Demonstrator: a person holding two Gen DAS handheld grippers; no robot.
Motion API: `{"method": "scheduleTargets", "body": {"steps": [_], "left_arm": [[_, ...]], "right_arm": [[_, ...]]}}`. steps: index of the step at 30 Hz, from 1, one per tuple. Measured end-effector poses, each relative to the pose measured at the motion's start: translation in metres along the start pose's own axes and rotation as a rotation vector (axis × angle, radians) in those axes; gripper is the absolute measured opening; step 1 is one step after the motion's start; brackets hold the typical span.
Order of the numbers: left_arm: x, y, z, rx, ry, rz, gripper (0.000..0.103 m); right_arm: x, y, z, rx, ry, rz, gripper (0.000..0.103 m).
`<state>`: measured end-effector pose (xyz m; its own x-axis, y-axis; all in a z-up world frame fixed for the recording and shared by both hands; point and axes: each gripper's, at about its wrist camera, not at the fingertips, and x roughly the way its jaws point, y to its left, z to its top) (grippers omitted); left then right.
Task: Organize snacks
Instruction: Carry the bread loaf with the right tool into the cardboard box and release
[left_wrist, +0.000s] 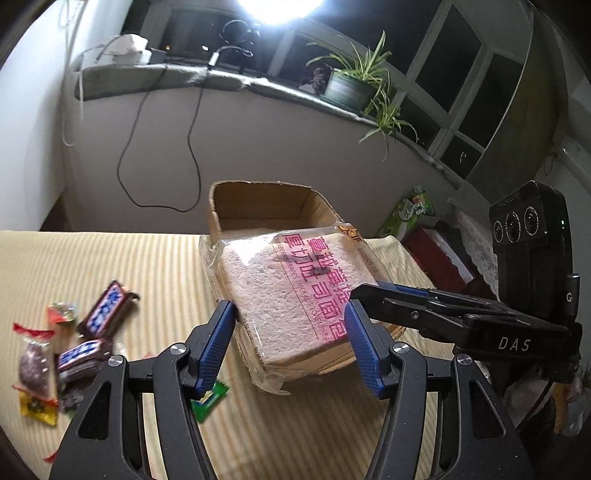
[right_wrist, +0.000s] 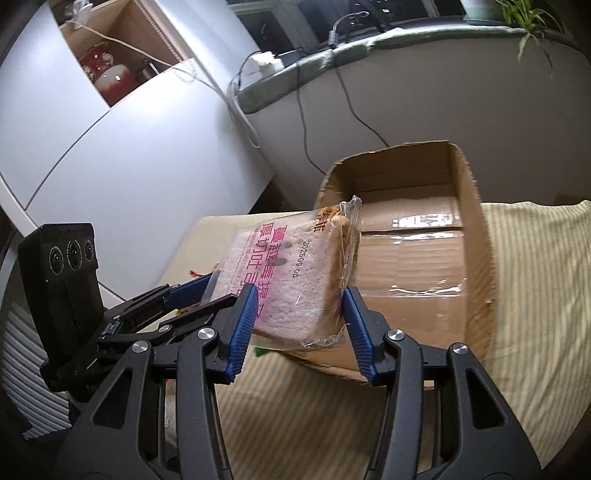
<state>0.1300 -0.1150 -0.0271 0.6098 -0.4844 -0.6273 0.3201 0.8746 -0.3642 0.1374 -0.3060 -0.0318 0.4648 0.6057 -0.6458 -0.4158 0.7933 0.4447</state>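
While the left wrist view shows the left gripper (left_wrist: 291, 338) with its jaws clamped on the bagged bread (left_wrist: 291, 295) at frame centre, held before the empty cardboard box (left_wrist: 258, 206), loose candies (left_wrist: 74, 339) lie on the striped counter (left_wrist: 147, 258) at lower left, unsorted. In the right wrist view, the right gripper (right_wrist: 299, 325) also holds the bread's near end; the box (right_wrist: 413, 229) holds nothing visible. The task looks barely begun.

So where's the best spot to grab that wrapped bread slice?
Grip the bread packet across its two opposite crust edges, coming from the near side, away from the cardboard box. It's a flat, soft slab held tilted, so its thin edges fit between the fingers without crushing the face.
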Motion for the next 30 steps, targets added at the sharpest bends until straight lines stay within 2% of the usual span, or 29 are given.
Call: {"method": "scheduleTargets", "body": {"steps": [16,24,30], "left_arm": [[0.062,-0.030,0.001,0.043,0.108,-0.014,0.060],[0.069,-0.029,-0.002,0.062,0.141,0.011,0.060],[0.063,-0.031,-0.004,0.085,0.125,0.037,0.060]], "right_arm": [[0.005,-0.066,0.001,0.067,0.043,-0.081,0.051],[0.006,-0.071,0.000,0.070,0.056,-0.106,0.051],[0.002,-0.064,0.000,0.047,0.044,-0.139,0.054]]}}
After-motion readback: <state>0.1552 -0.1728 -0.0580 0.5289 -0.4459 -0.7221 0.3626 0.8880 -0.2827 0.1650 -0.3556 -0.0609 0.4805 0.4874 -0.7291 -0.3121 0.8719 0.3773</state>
